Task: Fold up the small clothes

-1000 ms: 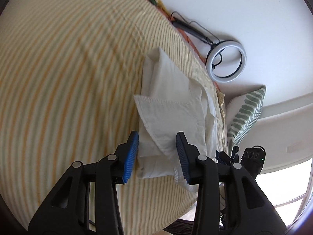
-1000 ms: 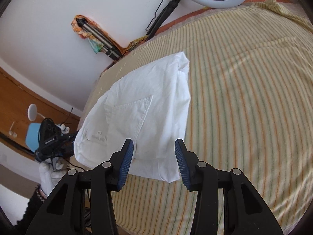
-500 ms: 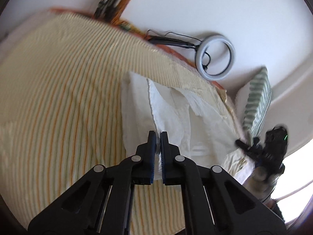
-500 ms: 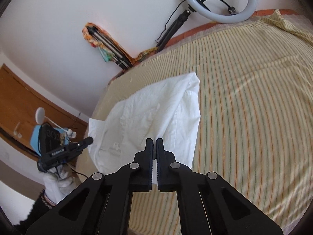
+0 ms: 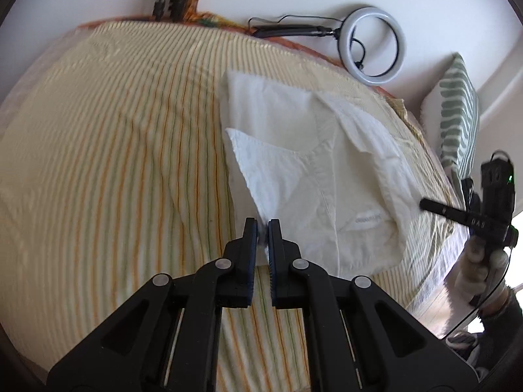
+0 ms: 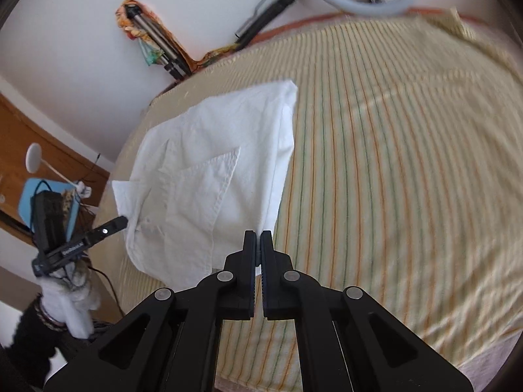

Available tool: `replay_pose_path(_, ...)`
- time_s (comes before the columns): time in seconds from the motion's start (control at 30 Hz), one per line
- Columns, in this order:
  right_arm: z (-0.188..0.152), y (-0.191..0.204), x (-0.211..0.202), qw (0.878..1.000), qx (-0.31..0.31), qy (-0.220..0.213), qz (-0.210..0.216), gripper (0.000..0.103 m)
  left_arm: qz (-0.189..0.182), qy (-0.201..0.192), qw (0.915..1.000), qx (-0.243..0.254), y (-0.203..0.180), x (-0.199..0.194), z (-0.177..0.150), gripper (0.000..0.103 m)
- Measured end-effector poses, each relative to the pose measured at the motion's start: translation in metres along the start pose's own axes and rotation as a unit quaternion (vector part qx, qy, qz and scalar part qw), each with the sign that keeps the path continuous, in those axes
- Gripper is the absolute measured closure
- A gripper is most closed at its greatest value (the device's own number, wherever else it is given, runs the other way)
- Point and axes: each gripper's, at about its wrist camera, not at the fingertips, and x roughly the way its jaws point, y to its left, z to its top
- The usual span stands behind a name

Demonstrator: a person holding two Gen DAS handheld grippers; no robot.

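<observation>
A small white shirt (image 5: 313, 176) lies partly folded on the striped bed sheet (image 5: 114, 163). My left gripper (image 5: 262, 228) is shut on a near corner of the shirt and lifts that flap slightly. In the right wrist view the same white shirt (image 6: 209, 170) shows its chest pocket. My right gripper (image 6: 260, 240) is shut on the shirt's near right edge. The right gripper also shows in the left wrist view (image 5: 431, 205) at the shirt's far side. The left gripper shows in the right wrist view (image 6: 117, 222) at the shirt's left edge.
A ring light (image 5: 376, 45) on a stand lies by the wall beyond the bed. A green-striped pillow (image 5: 457, 117) stands at the bed's right end. A folded tripod (image 6: 157, 45) leans in the corner. A wooden door (image 6: 39, 143) is at left.
Both grippers went from open around the shirt's edge to shut on it. Both then drew back and up a little with the cloth, and the shirt flap lifted.
</observation>
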Motion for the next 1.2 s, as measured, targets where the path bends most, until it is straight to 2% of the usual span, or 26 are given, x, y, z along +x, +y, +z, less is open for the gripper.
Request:
replay_pose_path(0.1,0.006,0.016,-0.021,0.997,-0.050,-0.037,-0.040,0.096,0.001,-0.028,0.9995,0.013,-0.001,-0.020,0.006,0.098)
replay_pose_path(0.2,0.016,0.033,-0.031,0.994,-0.075,-0.073,-0.020,0.093,0.001,-0.050,0.9986,0.014,-0.004,-0.030,0.021,0.095)
replay_pose_path(0.27,0.023,0.050,-0.024,0.991,-0.106,-0.075,-0.018,0.093,-0.015,-0.051,0.9986,0.003,-0.006,-0.026,0.035,0.095)
replay_pose_path(0.33,0.027,0.061,-0.013,0.988,-0.132,-0.074,-0.023,0.093,-0.022,-0.049,0.9985,0.013,-0.015,-0.017,0.043,0.095)
replay_pose_path(0.53,0.044,0.060,0.025,0.991,-0.126,-0.046,-0.009,0.093,-0.033,-0.012,0.9978,0.056,-0.046,0.040,0.063,0.095)
replay_pose_path(0.6,0.045,0.057,0.035,0.992,-0.121,-0.032,-0.006,0.093,-0.047,0.015,0.9966,0.067,-0.054,0.060,0.062,0.095)
replay_pose_path(0.67,0.042,0.051,0.042,0.994,-0.112,-0.019,0.001,0.093,-0.045,0.034,0.9947,0.086,-0.059,0.074,0.054,0.095)
replay_pose_path(0.73,0.037,0.047,0.047,0.994,-0.110,-0.008,0.003,0.093,-0.034,0.045,0.9919,0.114,-0.061,0.083,0.043,0.095)
replay_pose_path(0.8,0.029,0.042,0.055,0.994,-0.108,0.007,0.003,0.093,-0.022,0.039,0.9904,0.131,-0.058,0.089,0.031,0.095)
replay_pose_path(0.83,0.025,0.039,0.059,0.994,-0.103,0.016,0.005,0.093,-0.025,0.031,0.9902,0.134,-0.057,0.088,0.028,0.095)
replay_pose_path(0.93,0.022,0.038,0.055,0.994,-0.106,0.029,0.017,0.093,-0.043,0.046,0.9917,0.112,-0.051,0.073,0.034,0.095)
replay_pose_path(1.0,0.027,0.038,0.039,0.993,-0.113,0.020,0.032,0.093,-0.048,0.026,0.9929,0.106,-0.045,0.052,0.042,0.095)
replay_pose_path(1.07,0.039,0.034,0.022,0.993,-0.112,-0.011,0.039,0.093,-0.036,-0.006,0.9932,0.111,-0.042,0.036,0.054,0.095)
replay_pose_path(1.2,0.073,0.025,0.016,0.993,-0.098,-0.052,0.030,0.093,-0.031,-0.031,0.9958,0.080,-0.032,0.032,0.084,0.095)
